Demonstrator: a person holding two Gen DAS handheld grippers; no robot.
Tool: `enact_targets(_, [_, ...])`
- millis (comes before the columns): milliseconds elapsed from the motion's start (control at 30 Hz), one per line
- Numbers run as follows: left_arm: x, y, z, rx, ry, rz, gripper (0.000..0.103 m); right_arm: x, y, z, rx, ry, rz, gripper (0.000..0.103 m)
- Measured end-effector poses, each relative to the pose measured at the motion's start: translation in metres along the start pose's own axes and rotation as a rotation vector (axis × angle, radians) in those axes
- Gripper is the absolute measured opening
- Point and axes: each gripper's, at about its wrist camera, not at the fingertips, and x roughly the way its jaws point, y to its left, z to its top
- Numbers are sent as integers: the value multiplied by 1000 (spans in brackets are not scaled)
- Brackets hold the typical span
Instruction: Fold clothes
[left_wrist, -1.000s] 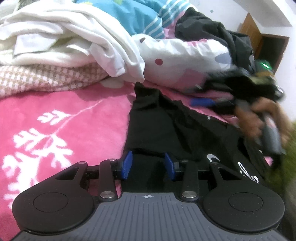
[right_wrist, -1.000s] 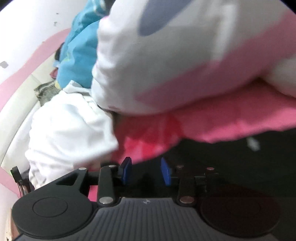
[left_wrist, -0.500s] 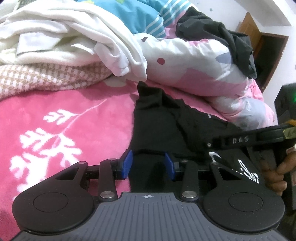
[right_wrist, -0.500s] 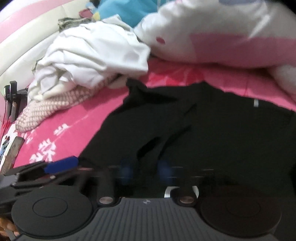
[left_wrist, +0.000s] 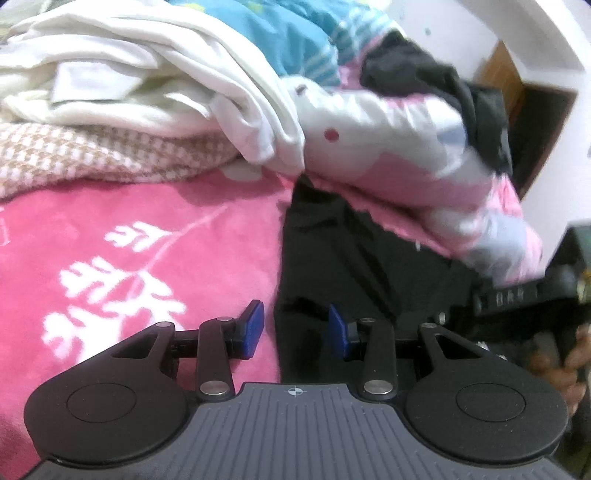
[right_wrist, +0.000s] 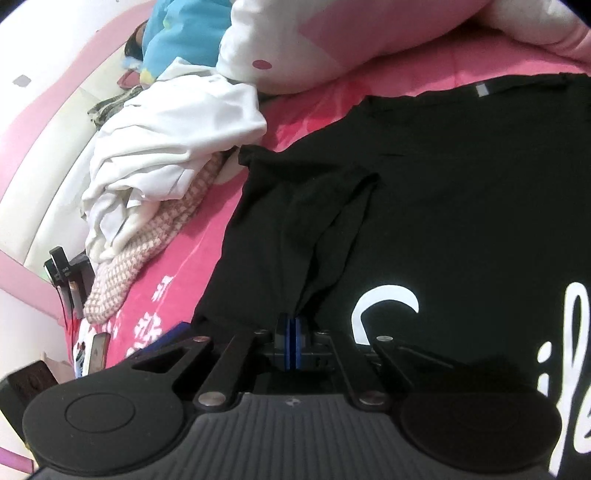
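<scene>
We see the left gripper (left_wrist: 295, 330) with its blue pads (left_wrist: 253, 328) standing apart, a moderate gap between them; dark cloth lies in the gap, but neither pad presses on it. We see the right gripper (right_wrist: 290, 341) with both pads brought flat together, and a pinch of dark cloth rises from their tips, apparently caught there. In the left wrist view, right of the fingers, a hand (left_wrist: 565, 363) wraps a dark handle; blur hides its detail.
</scene>
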Motion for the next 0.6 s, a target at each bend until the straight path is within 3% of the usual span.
enact_targets(167, [4, 6, 6, -78, -33, -4, 39, -3, 1, -5, -38, -5, -15, 3])
enact_targets(333, [22, -10, 2, 19, 14, 108, 38, -10, 15, -10, -182, -13, -95, 5])
enact_targets(467, [21, -9, 1, 33, 20, 120, 38, -18, 31, 0, -328, -105, -185, 5])
enact_targets(600, [23, -10, 0, 52, 25, 129, 38, -1, 44, 19, -460, -173, -211, 6])
